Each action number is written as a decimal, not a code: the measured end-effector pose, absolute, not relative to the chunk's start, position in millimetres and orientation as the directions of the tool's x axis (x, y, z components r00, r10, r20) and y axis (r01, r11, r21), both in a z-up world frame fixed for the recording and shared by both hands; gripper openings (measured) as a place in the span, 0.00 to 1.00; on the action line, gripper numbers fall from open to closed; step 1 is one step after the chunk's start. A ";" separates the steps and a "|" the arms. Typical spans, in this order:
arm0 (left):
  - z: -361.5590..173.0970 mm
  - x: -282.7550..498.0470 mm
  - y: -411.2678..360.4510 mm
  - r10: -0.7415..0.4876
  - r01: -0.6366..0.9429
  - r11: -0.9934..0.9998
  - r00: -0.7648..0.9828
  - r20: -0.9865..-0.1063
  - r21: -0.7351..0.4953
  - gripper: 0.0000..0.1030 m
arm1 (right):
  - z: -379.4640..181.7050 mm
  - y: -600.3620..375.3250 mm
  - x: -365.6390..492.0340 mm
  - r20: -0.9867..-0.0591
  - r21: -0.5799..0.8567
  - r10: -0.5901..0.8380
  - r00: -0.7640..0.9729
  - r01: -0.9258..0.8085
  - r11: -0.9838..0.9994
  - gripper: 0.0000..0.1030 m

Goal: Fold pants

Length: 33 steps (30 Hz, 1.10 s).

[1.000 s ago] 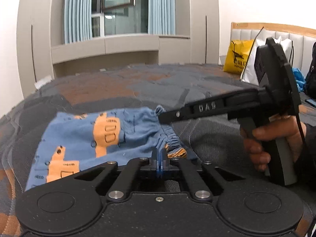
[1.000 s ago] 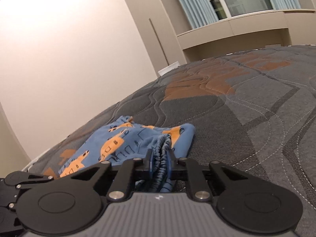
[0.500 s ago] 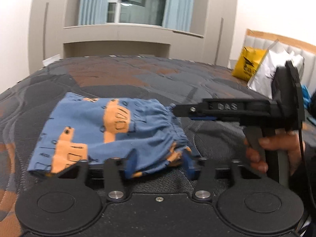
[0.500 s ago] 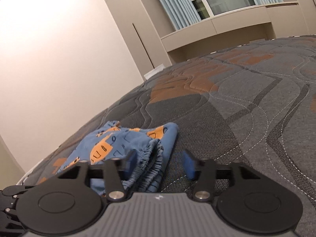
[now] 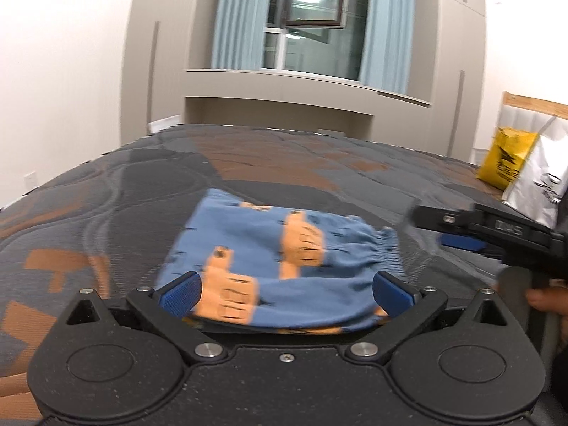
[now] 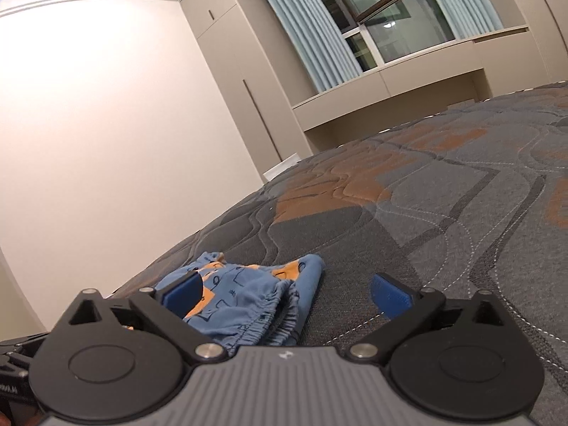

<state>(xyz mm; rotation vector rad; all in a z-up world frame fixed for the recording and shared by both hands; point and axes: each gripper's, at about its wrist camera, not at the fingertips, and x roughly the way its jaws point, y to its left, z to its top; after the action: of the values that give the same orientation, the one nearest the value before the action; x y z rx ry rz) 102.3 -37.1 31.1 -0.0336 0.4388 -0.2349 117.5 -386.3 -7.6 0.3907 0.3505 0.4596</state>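
Note:
The blue pants [image 5: 284, 262] with orange vehicle prints lie folded flat on the quilted grey and orange bed [image 5: 248, 163]. My left gripper [image 5: 285, 293] is open, its blue pads either side of the near folded edge, holding nothing. My right gripper [image 6: 285, 294] is open and empty just off the elastic waistband; it also shows at the right of the left wrist view [image 5: 461, 229]. The pants [image 6: 248, 298] show in the right wrist view with the gathered waistband nearest.
A yellow bag [image 5: 504, 159] and a white bag [image 5: 536, 188] stand at the headboard to the right. A window with blue curtains [image 5: 312, 25] and a beige cabinet wall lie beyond the bed's far edge.
Both grippers were shut on the waistband a second ago. They opened, let the pants go and drew back; the pants now lie flat and folded.

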 end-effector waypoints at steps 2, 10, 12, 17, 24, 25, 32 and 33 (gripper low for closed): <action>33.2 106.1 -23.2 -0.191 0.173 0.982 0.890 -0.414 -0.082 0.99 | -7.3 -386.2 116.0 -0.239 0.431 0.479 0.844 -0.350 0.831 1.00; 30.2 146.6 20.3 -0.065 0.020 0.994 0.890 -0.451 -0.105 0.99 | 8.6 -337.9 118.3 -0.335 0.283 0.363 0.870 -0.274 0.919 1.00; 24.1 151.2 26.0 -0.056 0.003 0.994 0.877 -0.477 -0.111 0.99 | 8.7 -315.0 125.4 -0.378 0.244 0.371 0.848 -0.295 0.924 1.00; 7.5 157.2 40.4 -0.123 0.013 0.981 0.816 -0.565 -0.194 0.99 | -1.0 -268.2 129.6 -0.504 -0.003 0.263 0.822 -0.306 0.952 1.00; 3.2 155.2 46.7 -0.167 0.039 0.972 0.811 -0.561 -0.233 1.00 | -12.1 -324.4 115.2 -0.547 0.160 0.285 0.787 -0.236 0.958 1.00; 2.8 154.6 48.4 -0.175 0.042 0.969 0.811 -0.558 -0.243 0.99 | -11.5 -331.2 113.1 -0.545 0.192 0.302 0.782 -0.235 0.953 1.00; -1.3 154.9 60.1 -0.218 0.040 0.944 0.819 -0.531 -0.326 0.99 | 22.2 -284.6 134.7 -0.442 -0.022 0.262 0.858 -0.302 0.953 1.00; -1.8 154.5 61.6 -0.223 0.040 0.942 0.819 -0.528 -0.335 0.99 | 23.8 -271.5 144.1 -0.416 -0.053 0.282 0.865 -0.332 0.942 1.00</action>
<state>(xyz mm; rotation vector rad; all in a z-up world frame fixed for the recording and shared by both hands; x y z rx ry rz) 154.5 61.6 -1.8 -0.3185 0.5965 -0.1424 144.1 -271.5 23.8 -0.1245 0.4160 0.3223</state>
